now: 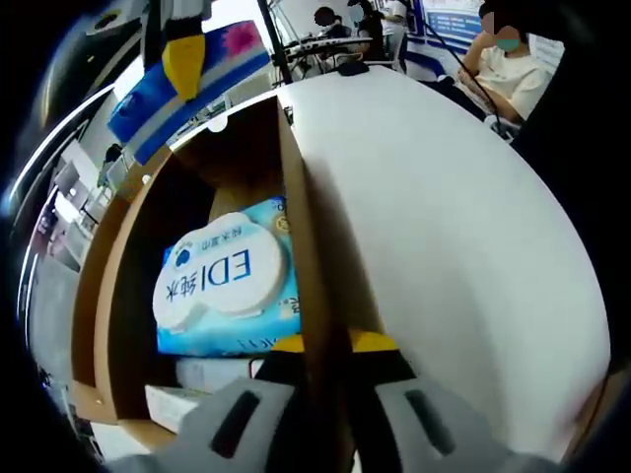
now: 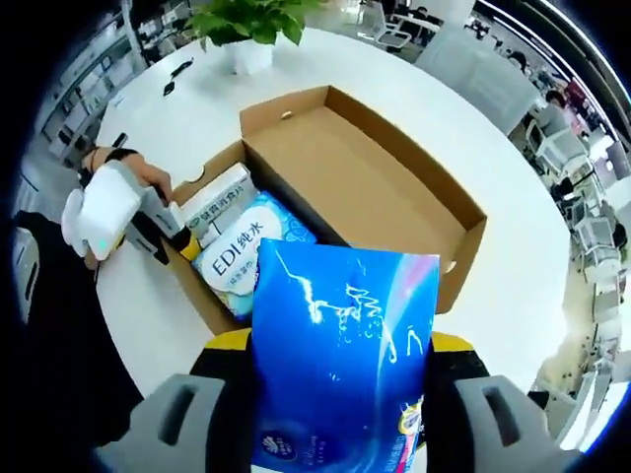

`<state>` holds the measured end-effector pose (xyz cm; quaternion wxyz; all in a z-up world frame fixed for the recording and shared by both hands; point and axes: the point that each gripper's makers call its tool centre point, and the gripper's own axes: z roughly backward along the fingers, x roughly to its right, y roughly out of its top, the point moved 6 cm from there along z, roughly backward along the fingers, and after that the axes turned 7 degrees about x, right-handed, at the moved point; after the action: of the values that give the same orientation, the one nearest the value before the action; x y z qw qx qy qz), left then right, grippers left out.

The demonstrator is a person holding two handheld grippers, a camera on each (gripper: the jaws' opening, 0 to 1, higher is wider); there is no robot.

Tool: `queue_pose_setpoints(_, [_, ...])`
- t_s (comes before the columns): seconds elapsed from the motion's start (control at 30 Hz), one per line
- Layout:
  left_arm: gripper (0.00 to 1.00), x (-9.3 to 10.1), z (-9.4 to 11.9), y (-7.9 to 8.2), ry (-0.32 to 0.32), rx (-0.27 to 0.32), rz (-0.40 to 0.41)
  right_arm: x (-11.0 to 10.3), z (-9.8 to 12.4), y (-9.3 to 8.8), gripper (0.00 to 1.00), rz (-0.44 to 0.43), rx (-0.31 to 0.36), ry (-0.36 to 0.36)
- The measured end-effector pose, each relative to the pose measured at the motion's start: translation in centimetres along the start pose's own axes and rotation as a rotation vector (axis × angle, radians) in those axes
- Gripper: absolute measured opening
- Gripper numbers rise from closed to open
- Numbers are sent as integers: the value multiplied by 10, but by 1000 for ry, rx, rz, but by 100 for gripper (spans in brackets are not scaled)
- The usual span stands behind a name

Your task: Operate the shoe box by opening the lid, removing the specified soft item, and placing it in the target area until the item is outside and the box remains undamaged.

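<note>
An open brown shoe box [image 2: 296, 133] stands on a white round table, its lid [image 2: 380, 187] folded back. Inside lie a light blue wipes pack [image 2: 242, 254] marked EDI and a white carton [image 2: 219, 200]. My right gripper [image 2: 340, 345] is shut on a soft blue pack [image 2: 340, 374], held above the box and outside it. My left gripper [image 1: 328, 345] is shut on the box's side wall [image 1: 314, 276], the wipes pack [image 1: 227, 286] just to its left. In the left gripper view the blue pack [image 1: 212, 74] hangs high over the box in the right gripper [image 1: 184, 59].
A potted plant [image 2: 246, 25] stands at the table's far edge, with small dark items [image 2: 177, 71] near it. Bare white tabletop [image 1: 444, 217] runs along the box's side. Seated people [image 1: 508, 69] and office desks lie beyond the table.
</note>
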<state>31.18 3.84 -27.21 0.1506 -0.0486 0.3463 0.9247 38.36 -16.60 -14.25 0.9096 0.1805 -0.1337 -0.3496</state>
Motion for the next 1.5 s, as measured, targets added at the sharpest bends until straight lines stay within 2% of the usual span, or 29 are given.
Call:
queue_pose_setpoints(0.13, [6,-5,-1,-2,0,0,0,2,4,0,68,69,14,11])
queue_pose_setpoints(0.23, [6,-3,-1,-1,1,-1,1,4,8,-2,68,107,1,13])
queue_pose_setpoints(0.5, [6,-15,-5,-5,0,-2,2,7,15,-4,67,156,18,29])
queue_pose_setpoints(0.77, [6,-9,-4,-4,0,-4,3,8,26,-9,67,235,30,39])
queue_pose_setpoints(1.03, [6,-5,-4,-2,0,-4,6,14,39,-24,67,289,40,55])
queue_pose_setpoints(1.33, [6,-1,-3,-1,2,-8,15,20,52,-44,67,303,56,57])
queue_pose_setpoints(1.5, [6,-1,-2,-2,2,-6,22,26,54,-62,67,324,46,60])
